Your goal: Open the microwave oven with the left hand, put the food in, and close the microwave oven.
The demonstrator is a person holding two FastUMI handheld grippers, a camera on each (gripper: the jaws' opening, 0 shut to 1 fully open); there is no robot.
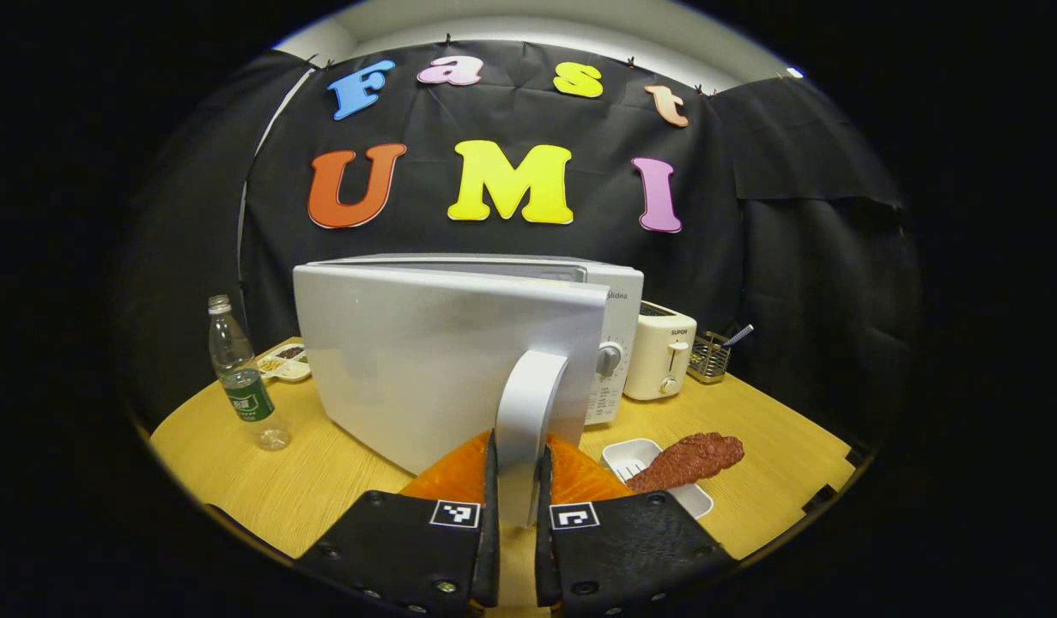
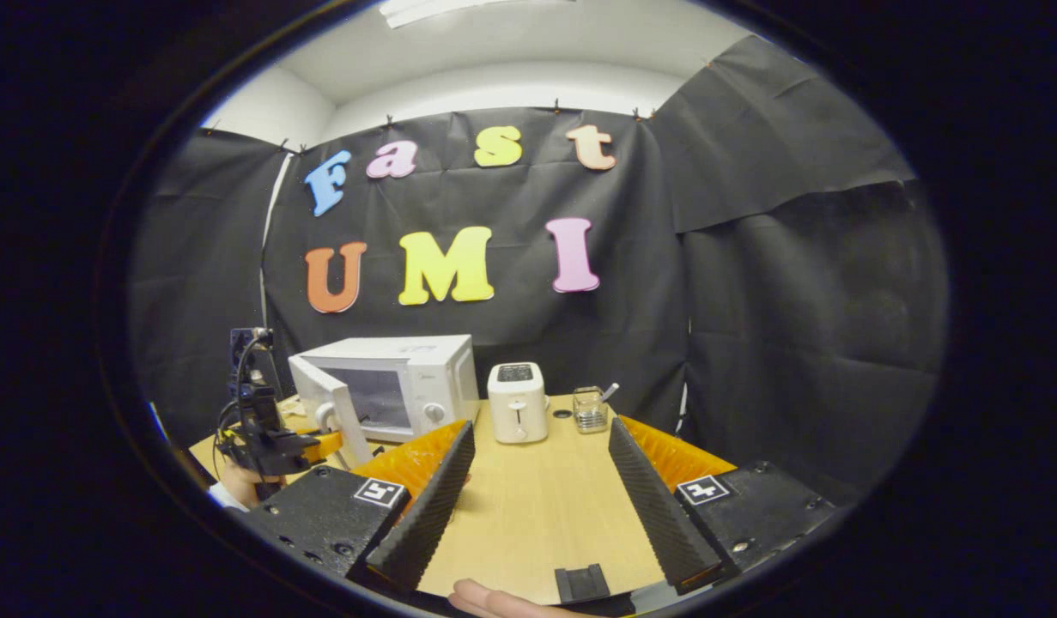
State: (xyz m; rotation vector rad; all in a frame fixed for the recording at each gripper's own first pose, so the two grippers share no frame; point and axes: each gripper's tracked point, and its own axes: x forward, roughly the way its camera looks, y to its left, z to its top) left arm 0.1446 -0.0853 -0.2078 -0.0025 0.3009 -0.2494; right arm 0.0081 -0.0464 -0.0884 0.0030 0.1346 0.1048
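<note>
You are clamping the left gripper (image 1: 518, 506) on the curved white handle (image 1: 528, 412) of the silver microwave door (image 1: 425, 360), which is standing partly open. The handle looks rigid and smooth; grip mid-bar. The right gripper (image 2: 537, 498) is hovering wide apart. The reddish-brown food piece (image 1: 687, 459) is resting on the white tray (image 1: 631, 455), likely soft.

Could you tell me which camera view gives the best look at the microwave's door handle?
The left gripper view: the door handle stands large and central, with the left tongs shut on it and the door swung partly open. In the right gripper view the handle is small and distant, with the left tongs at it.
</note>
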